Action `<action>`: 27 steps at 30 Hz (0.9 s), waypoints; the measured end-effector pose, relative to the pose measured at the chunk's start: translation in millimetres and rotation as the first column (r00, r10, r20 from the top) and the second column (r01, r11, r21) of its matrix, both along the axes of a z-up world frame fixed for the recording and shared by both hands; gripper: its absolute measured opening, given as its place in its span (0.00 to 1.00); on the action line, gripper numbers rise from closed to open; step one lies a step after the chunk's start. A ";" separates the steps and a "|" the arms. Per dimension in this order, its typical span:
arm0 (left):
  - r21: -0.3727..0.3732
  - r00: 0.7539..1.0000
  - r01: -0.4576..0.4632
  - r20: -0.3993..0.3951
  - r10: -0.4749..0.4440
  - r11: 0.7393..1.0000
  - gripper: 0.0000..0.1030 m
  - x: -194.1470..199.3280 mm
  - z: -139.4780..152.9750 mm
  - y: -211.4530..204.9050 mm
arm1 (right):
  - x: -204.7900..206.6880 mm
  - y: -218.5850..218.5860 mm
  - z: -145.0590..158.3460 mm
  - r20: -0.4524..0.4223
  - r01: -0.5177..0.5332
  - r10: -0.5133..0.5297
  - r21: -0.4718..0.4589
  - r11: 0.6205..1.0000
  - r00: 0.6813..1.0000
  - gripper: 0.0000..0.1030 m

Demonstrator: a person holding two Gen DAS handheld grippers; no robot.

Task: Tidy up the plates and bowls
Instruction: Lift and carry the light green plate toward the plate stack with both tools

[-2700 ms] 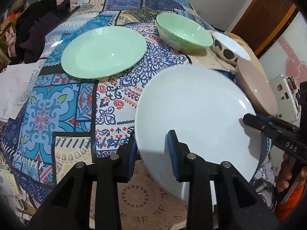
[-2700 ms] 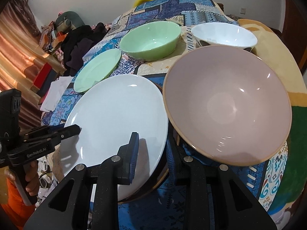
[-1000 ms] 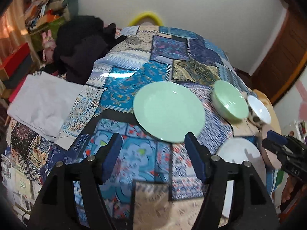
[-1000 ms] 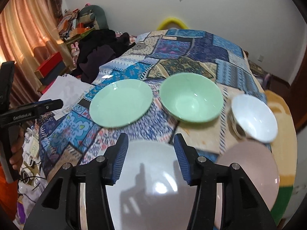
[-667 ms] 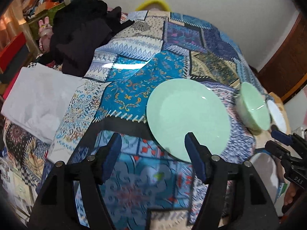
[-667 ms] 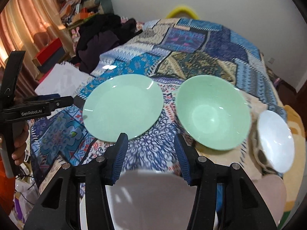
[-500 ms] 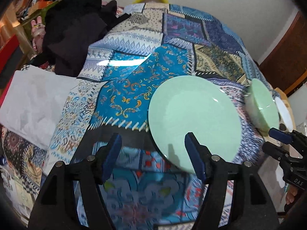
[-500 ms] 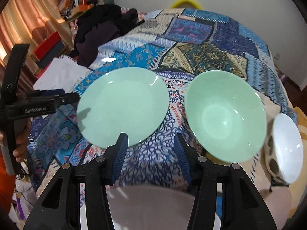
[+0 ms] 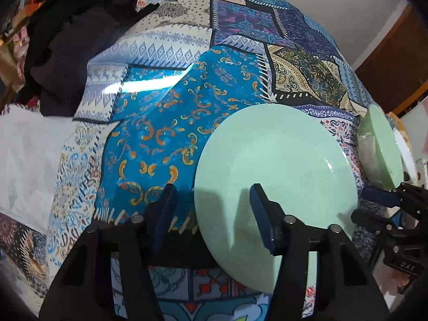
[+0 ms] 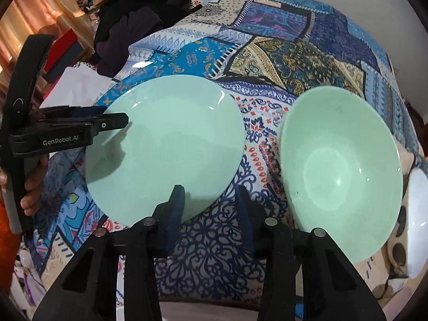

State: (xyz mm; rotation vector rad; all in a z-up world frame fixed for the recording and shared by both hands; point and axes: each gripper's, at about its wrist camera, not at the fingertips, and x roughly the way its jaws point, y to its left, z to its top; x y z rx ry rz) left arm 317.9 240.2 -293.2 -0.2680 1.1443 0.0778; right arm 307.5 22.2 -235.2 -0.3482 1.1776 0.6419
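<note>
A pale green plate [image 9: 275, 176] [image 10: 165, 144] lies flat on the patchwork cloth. My left gripper [image 9: 212, 214] [image 10: 107, 116] straddles its left rim: one pad hangs over the plate, the other over the cloth. Its jaws are closing, and neither pad presses on the rim. My right gripper [image 10: 211, 206] [image 9: 366, 206] straddles the plate's near right rim the same way, also closing without pressing on it. A green bowl [image 10: 339, 165] [image 9: 382, 147] stands just right of the plate.
A white bowl with dark spots [image 10: 417, 200] sits right of the green bowl. A white plate's edge [image 10: 208, 311] shows at the bottom. Black clothes [image 9: 67, 40] and a white sheet [image 9: 26, 160] lie off the left. A hand [image 10: 34, 184] holds the left gripper.
Both grippers left the white plate, moved forward and down to the green plate, and now stand at its opposite rims. Both pairs of jaws have narrowed.
</note>
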 end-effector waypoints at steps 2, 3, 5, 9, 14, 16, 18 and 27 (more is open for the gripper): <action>0.025 1.000 0.025 0.006 -0.026 0.999 0.43 1.6 -0.2 -4.0 | 0.7 3.2 -2.9 -0.031 -0.016 0.016 0.003 1.000 0.999 0.33; 0.033 1.000 0.028 0.008 -0.028 0.999 0.42 2.1 -0.9 -5.2 | 0.3 5.0 -5.4 -0.047 -0.013 0.013 -0.003 1.000 0.999 0.33; 0.044 0.999 0.038 0.006 -0.038 0.998 0.38 3.4 -3.2 -8.0 | -0.9 9.1 -7.4 -0.026 -0.020 0.019 -0.029 0.999 0.999 0.33; 0.059 0.999 0.041 0.009 -0.042 0.997 0.36 0.1 -1.7 -9.6 | 1.2 7.4 -7.4 -0.024 -0.016 0.016 -0.029 0.999 1.000 0.33; 0.031 0.999 0.044 -0.004 -0.043 0.999 0.33 -14.6 2.0 -7.6 | 2.6 2.0 -7.5 -0.080 0.006 -0.004 0.022 1.000 0.997 0.32; 0.036 0.999 0.042 -0.012 -0.042 0.998 0.32 -24.0 3.5 -8.7 | -4.2 4.3 -7.3 -0.081 -0.002 0.004 0.025 1.000 0.997 0.32; 0.036 0.999 0.037 -0.017 -0.036 0.999 0.32 -35.7 5.1 -10.2 | -12.6 6.9 -7.2 -0.078 -0.018 0.020 0.023 1.000 0.997 0.32; 0.015 0.999 -0.014 -0.036 0.015 1.000 0.32 -109.4 17.6 -6.1 | -45.7 22.1 -8.9 -0.126 -0.094 0.101 0.064 0.994 0.987 0.32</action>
